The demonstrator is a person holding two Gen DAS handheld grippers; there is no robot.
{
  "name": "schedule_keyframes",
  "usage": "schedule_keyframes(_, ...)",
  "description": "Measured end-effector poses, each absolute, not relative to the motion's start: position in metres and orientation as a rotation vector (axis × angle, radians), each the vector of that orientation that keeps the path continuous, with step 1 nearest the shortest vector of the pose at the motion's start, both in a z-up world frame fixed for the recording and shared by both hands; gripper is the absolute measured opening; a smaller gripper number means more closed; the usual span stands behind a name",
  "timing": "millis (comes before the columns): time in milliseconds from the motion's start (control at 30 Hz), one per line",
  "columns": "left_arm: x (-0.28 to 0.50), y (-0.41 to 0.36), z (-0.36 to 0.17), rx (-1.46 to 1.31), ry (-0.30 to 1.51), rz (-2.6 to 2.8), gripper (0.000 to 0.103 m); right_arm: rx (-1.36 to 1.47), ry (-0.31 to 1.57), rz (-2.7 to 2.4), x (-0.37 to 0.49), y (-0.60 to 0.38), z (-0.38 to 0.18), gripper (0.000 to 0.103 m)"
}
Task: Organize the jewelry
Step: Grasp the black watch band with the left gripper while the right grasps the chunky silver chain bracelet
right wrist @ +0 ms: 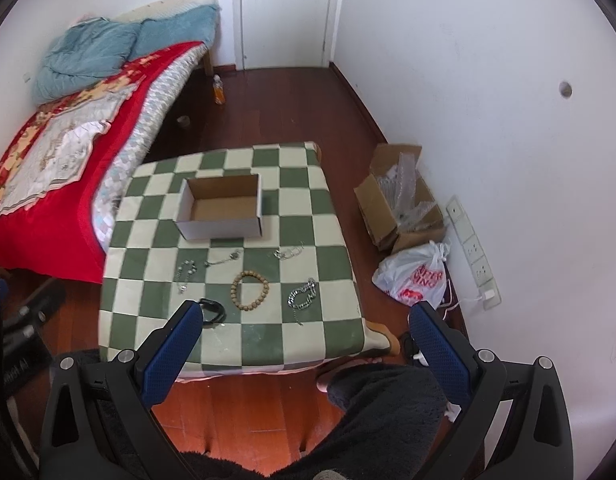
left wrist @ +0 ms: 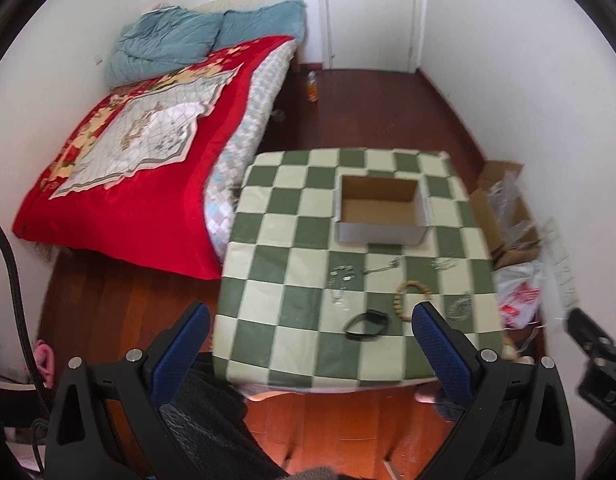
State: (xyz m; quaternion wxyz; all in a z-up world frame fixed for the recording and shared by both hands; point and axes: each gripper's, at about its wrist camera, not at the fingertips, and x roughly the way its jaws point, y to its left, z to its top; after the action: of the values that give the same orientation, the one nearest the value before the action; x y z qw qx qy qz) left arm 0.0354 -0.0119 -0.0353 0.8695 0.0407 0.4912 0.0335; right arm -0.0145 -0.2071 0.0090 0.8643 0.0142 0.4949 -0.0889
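Both the left hand-held gripper (left wrist: pixel 311 312) and the right hand-held gripper (right wrist: pixel 304 312) hang wide apart, holding nothing, above the checkered desk (right wrist: pixel 308 200). The wooden bead bracelet (right wrist: pixel 250 286), black band (right wrist: pixel 212 310) and silver chains (right wrist: pixel 304 298) lie before the open cardboard box (right wrist: pixel 222 208).

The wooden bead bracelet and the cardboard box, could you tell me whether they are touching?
Apart. The right wrist view shows the wooden bead bracelet lying well in front of the cardboard box, with bare checkered cloth between them.
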Motion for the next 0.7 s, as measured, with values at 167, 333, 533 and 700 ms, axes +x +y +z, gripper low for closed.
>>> schedule_keyframes(167, 0.065, -0.011, -0.093, 0.167, 1.119, 0.099, 0.103, 0.058, 1.109, -0.224, 0.015, -0.225, -0.038, 0.103)
schedule_keyframes(333, 0.090, -0.021, -0.155, 0.245, 1.231, 0.084, 0.103, 0.082, 1.208, -0.248, 0.047, -0.242, -0.100, 0.103)
schedule_keyframes(533, 0.112, -0.028, -0.220, 0.339, 1.320, 0.075, 0.103, 0.110, 1.331, -0.261, 0.083, -0.255, -0.178, 0.103)
schedule_keyframes(700, 0.122, -0.034, -0.259, 0.396, 1.384, 0.037, 0.103, 0.094, 1.411, -0.272, 0.103, -0.258, -0.226, 0.103)
